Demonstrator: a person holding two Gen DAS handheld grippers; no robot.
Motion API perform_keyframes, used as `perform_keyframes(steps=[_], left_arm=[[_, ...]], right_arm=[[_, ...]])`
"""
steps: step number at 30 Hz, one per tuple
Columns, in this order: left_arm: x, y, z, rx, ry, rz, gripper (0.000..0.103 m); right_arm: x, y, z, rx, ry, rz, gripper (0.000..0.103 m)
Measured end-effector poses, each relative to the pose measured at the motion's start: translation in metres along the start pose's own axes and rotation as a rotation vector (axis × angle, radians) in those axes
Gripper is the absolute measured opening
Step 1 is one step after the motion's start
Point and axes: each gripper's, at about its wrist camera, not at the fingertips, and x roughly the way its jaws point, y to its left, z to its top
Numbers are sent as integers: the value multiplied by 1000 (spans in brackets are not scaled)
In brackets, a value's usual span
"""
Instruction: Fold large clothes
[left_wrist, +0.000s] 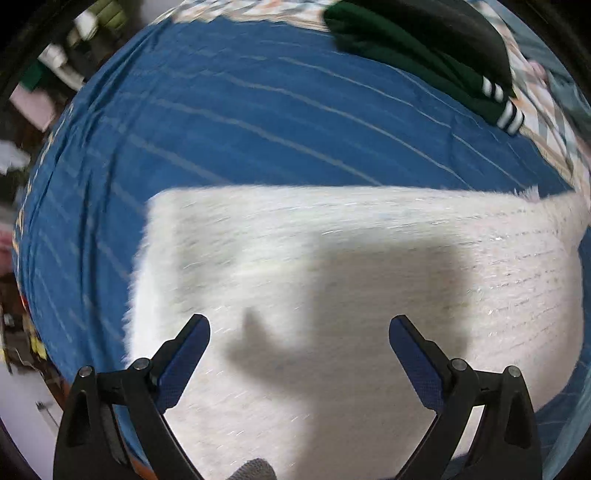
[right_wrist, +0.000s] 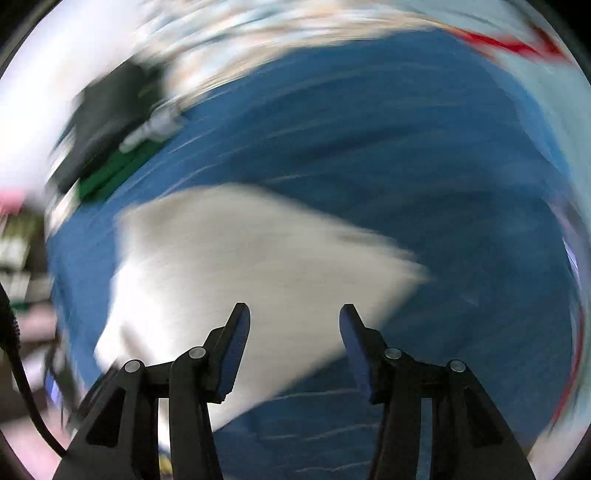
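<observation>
A white fluffy garment (left_wrist: 332, 266) lies folded into a broad rectangle on a blue striped sheet (left_wrist: 258, 110). My left gripper (left_wrist: 299, 328) is open and empty, hovering just above the garment's near part; its shadow falls on the fabric. In the right wrist view the same white garment (right_wrist: 240, 266) shows blurred by motion, lying on the blue sheet (right_wrist: 406, 166). My right gripper (right_wrist: 294, 317) is open and empty above the garment's near right edge.
A dark green garment with white-striped cuffs (left_wrist: 424, 59) lies at the far right of the bed, also blurred at the left in the right wrist view (right_wrist: 110, 125). A checked cover (left_wrist: 546, 122) lies beyond the sheet. Room clutter (left_wrist: 55, 74) stands past the bed's left edge.
</observation>
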Motion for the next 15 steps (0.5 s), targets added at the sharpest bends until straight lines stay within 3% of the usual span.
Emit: perform_keyframes(steps=[2, 3, 5, 6, 7, 10, 12, 15], left_arm=[[10, -8, 3, 22, -5, 14, 100], [18, -11, 5, 35, 8, 36, 100], [31, -11, 9, 44, 29, 64, 100], [38, -9, 10, 49, 33, 66, 100], [42, -7, 11, 47, 33, 63, 100], [57, 0, 9, 52, 22, 45, 102], [64, -1, 9, 68, 3, 50, 103], [69, 0, 9, 31, -42, 67, 103]], right_arm=[[23, 56, 19, -131, 30, 64, 51], [37, 80, 27, -186, 45, 70, 41], [71, 123, 44, -270, 64, 59, 31], [91, 139, 52, -297, 88, 40, 19], [115, 153, 60, -326, 110, -11, 18], [179, 167, 73, -376, 222, -147, 14], [190, 173, 81, -384, 230, -163, 10], [191, 172, 92, -347, 309, -167, 10]])
